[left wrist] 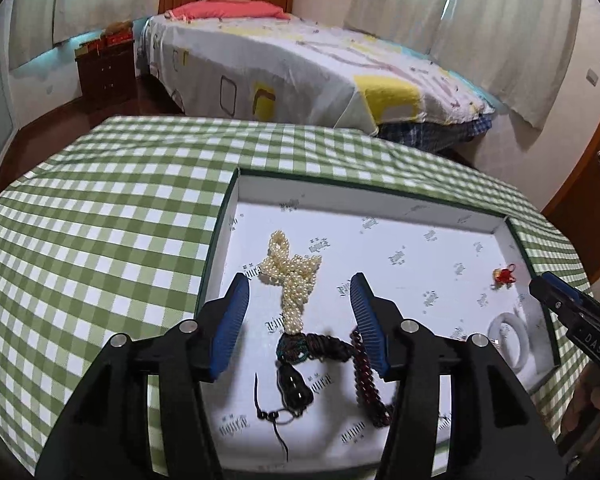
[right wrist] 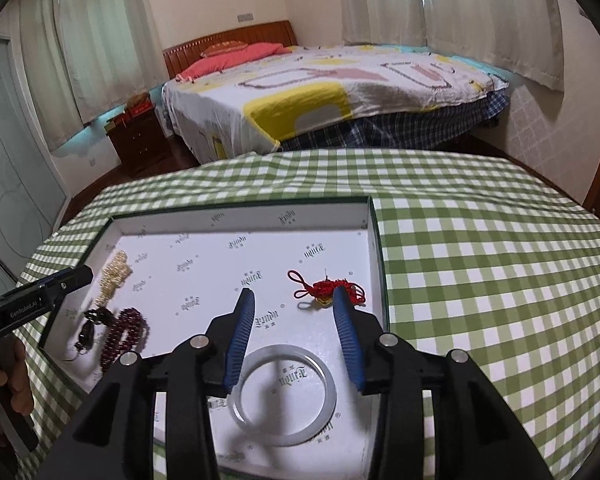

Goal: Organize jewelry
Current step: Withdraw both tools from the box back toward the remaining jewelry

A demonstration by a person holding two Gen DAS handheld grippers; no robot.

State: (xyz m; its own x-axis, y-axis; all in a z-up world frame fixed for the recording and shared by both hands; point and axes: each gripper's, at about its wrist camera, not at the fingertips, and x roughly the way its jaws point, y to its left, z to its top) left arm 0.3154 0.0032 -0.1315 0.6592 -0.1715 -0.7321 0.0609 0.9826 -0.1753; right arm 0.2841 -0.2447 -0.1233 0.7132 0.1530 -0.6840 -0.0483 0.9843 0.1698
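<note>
A shallow white box [left wrist: 364,196] [right wrist: 244,210] sits on the green checked table. In the left wrist view it holds a pearl strand [left wrist: 292,272], a dark red bead bracelet [left wrist: 366,380], a dark cord pendant [left wrist: 294,388], a white bangle [left wrist: 514,340] and a red knot charm [left wrist: 504,274]. My left gripper [left wrist: 300,292] is open and empty above the pearls and dark beads. In the right wrist view my right gripper [right wrist: 294,300] is open and empty over the white bangle [right wrist: 284,394], next to the red knot charm [right wrist: 328,290]. The pearls [right wrist: 114,276] and red beads [right wrist: 126,332] lie at the left.
The green checked tablecloth [left wrist: 100,220] [right wrist: 480,260] spreads around the box. A bed [right wrist: 332,92] and a dark nightstand [right wrist: 140,140] stand beyond the table. The other gripper shows at each view's edge, the right one [left wrist: 572,316] and the left one [right wrist: 40,300].
</note>
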